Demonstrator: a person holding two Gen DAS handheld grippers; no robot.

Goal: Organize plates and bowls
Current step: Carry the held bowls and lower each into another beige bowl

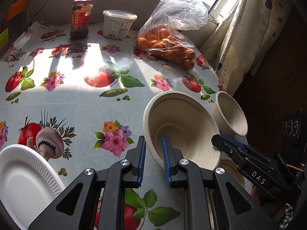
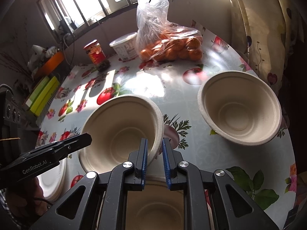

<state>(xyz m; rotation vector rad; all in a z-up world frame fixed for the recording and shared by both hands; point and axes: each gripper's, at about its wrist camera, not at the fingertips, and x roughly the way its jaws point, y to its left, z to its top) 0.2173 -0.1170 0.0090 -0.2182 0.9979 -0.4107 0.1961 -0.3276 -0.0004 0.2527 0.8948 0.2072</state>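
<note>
Left wrist view shows the left gripper (image 1: 153,149) clenched on the near rim of a tilted bowl (image 1: 182,128), one pad inside and one outside. The right gripper (image 1: 220,140) holds the same bowl on its opposite rim; in the right wrist view its pads (image 2: 165,153) pinch the bowl wall (image 2: 122,132), so the right gripper (image 2: 155,149) is grasping it too. The bowl hangs over the table (image 1: 80,103) near its right edge.

A second bowl (image 1: 230,115) stands just at that right edge, close beside the held one, with little room between them. A white plate (image 1: 23,180) lies at the near left edge. The middle of the table is open and sunlit, up to the far edge where a jar (image 1: 80,19), a tub (image 1: 119,24) and a bag of oranges (image 1: 167,44) stand.

Only the right wrist view shows a third bowl (image 2: 153,207) under the gripper, at the near edge, and the left gripper (image 2: 84,140) coming from the side. The plate (image 2: 53,180) is partly hidden there.
</note>
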